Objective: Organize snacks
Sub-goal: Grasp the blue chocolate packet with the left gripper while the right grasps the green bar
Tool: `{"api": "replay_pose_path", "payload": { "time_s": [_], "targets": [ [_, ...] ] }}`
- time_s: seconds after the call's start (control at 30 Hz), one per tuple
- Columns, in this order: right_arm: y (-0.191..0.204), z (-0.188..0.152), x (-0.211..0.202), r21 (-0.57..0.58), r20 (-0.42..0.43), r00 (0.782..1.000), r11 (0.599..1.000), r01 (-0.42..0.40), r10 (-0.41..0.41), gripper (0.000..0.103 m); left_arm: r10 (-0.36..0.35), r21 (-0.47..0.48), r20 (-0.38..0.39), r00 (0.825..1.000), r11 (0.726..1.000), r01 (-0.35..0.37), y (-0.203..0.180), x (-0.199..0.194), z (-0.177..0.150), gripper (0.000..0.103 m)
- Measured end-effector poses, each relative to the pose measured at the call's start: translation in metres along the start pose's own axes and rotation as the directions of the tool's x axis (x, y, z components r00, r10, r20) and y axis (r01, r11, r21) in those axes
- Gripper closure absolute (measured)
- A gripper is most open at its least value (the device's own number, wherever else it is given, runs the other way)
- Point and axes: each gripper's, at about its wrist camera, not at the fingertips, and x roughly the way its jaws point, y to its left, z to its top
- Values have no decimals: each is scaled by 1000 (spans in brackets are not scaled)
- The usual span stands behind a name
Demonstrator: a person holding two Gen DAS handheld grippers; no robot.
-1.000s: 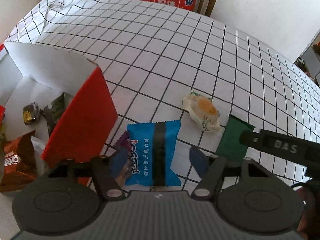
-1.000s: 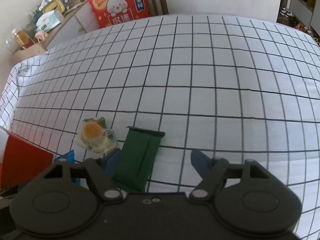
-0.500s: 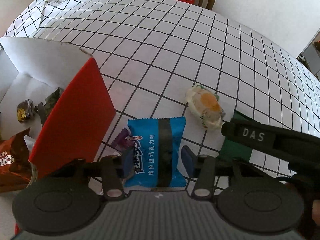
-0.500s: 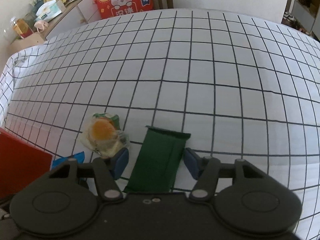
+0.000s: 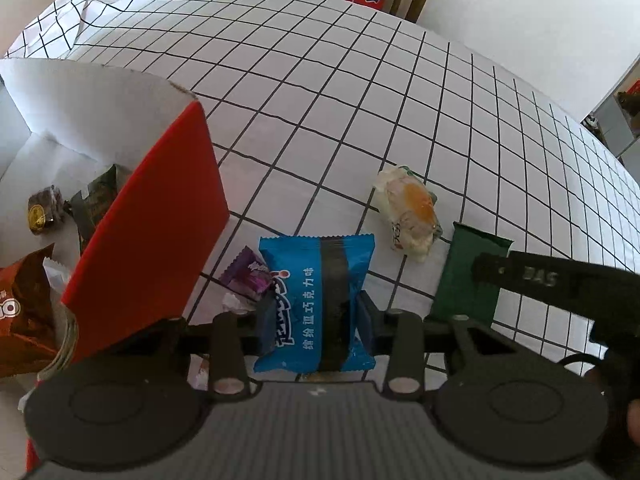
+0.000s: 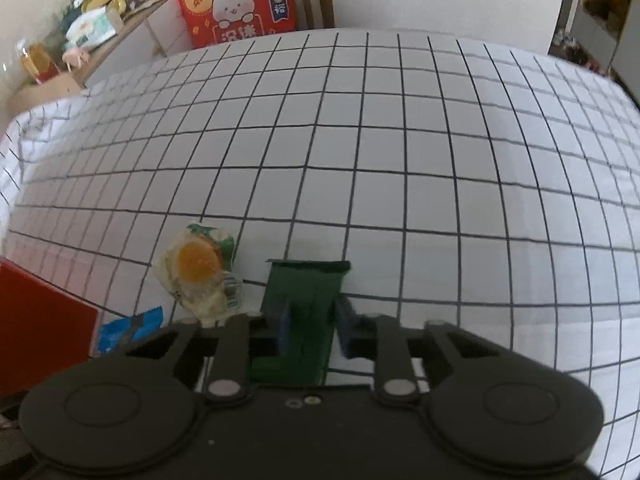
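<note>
My left gripper clamps the blue chocolate packet on the checked cloth; my right gripper pinches the green packet. The red box holds one Oreo pack, one dark wrapper and one small candy
</note>
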Motion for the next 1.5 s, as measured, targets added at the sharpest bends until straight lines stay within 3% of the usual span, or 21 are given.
{"api": "replay_pose_path", "payload": {
  "time_s": [0.07, 0.17, 0.23, 0.3, 0.37, 0.43, 0.8, 0.97, 1.23, 1.5],
  "targets": [
    [-9, 0, -3, 14, -3, 1000, 999, -29, 29, 84, -7, -3, 7, 1000, 1000, 7, 1, -3, -1, 65],
    [-16, -2, -6, 33, 10, 998, 997, -63, 63, 71, -11, -1, 22, 1000, 1000, 11, 1, -9, -2, 65],
    [-14, -1, -9, 24, 14, 998, 998, -65, 65, 70, -16, 2, 31, 999, 1000, 16, 1, -12, -3, 65],
    [-11, 0, -10, 16, 15, 997, 997, -70, 70, 62, -23, 3, 36, 999, 1000, 23, 2, -17, -5, 65],
    [-5, 1, -10, 13, 20, 998, 998, -63, 63, 40, -29, 6, 44, 999, 1000, 29, 3, -24, -8, 65],
    [-1, 1, -8, 6, 26, 999, 999, -46, 46, 31, -34, 6, 50, 998, 999, 34, 5, -29, -11, 65],
    [39, -4, 20, -102, -1, 996, 991, 86, -86, 35, -48, -13, 43, 998, 999, 48, 20, -39, -27, 65],
    [50, -10, 21, -159, 29, 990, 977, 140, -137, 59, -50, -10, 47, 998, 999, 51, 21, -41, -30, 65],
    [14, -22, 3, -89, 16, 997, 993, 74, -73, 60, -70, 6, 49, 996, 998, 69, 19, -47, -35, 65],
    [-11, -36, -56, -90, 45, 998, 996, -27, 31, 60, -113, 22, 73, 991, 993, 112, 17, -73, -43, 65]
  ]
}}
